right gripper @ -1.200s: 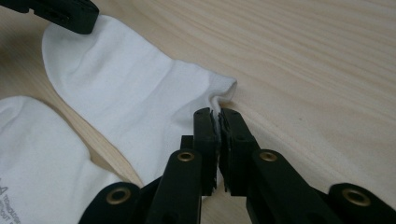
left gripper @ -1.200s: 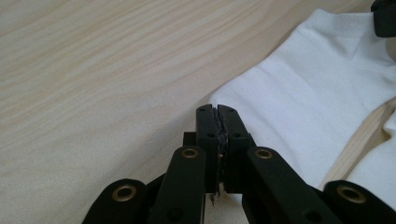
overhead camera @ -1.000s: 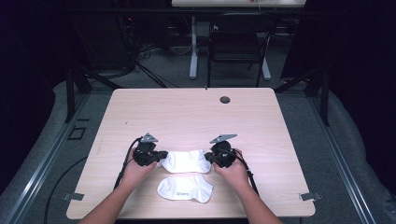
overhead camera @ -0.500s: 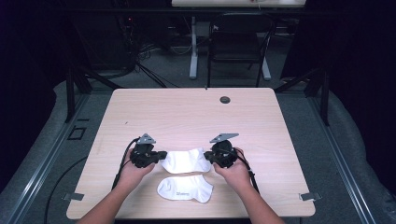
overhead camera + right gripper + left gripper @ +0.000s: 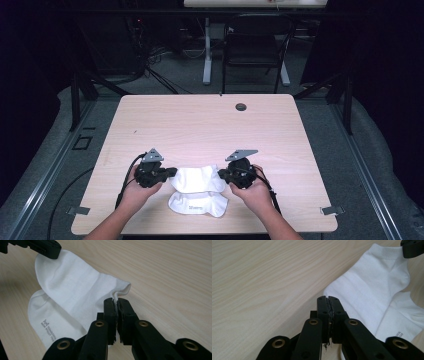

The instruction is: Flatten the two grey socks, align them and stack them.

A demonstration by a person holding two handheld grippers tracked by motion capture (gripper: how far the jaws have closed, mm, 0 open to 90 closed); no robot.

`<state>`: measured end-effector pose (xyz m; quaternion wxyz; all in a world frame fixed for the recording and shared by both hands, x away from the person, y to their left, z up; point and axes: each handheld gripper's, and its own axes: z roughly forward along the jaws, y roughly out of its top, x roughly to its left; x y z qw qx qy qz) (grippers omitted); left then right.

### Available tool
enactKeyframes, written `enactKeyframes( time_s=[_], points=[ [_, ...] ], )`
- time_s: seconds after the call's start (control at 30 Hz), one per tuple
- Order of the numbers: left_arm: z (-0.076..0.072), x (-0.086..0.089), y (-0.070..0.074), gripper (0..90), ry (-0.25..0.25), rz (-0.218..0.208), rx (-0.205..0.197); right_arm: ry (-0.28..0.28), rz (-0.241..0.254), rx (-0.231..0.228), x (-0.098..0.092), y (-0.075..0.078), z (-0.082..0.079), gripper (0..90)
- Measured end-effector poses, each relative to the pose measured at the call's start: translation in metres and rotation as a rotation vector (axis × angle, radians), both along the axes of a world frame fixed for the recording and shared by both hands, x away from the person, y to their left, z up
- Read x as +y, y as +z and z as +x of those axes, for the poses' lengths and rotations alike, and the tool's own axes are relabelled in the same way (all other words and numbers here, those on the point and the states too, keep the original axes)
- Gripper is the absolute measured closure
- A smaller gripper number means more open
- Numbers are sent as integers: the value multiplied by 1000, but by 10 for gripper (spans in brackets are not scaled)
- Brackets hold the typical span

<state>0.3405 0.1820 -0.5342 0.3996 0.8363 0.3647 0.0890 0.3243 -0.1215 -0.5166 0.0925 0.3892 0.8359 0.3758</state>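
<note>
Two white ankle socks are on the light wood table (image 5: 200, 120). One sock (image 5: 197, 179) is stretched between my grippers and held just above the table. My left gripper (image 5: 172, 172) is shut on its toe end (image 5: 367, 290), its jaws pressed together on the fabric edge (image 5: 328, 298). My right gripper (image 5: 220, 174) is shut on the cuff end (image 5: 75, 290), pinching the fabric by the cuff opening (image 5: 116, 301). The second sock (image 5: 197, 204) lies flat nearer the front edge, partly under the held one (image 5: 47, 320), with small grey print on its sole.
A small dark round grommet (image 5: 241, 106) sits in the table near the far edge. Beyond the table stand a dark chair (image 5: 252, 55) and desk legs. Cables trail from both grippers toward the front edge.
Both hands have carried the held sock a little toward the front edge and slightly up. It now overlaps the top of the flat sock. Both grips are unchanged.
</note>
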Motion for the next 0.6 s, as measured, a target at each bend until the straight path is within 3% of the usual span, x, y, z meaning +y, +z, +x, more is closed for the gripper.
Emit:
enactKeyframes(
  time_s=[0.6],
  points=[
    [-28,5,-4,890,-33,-16,11,34,30,5,-1,-5,-30,861]
  ],
)
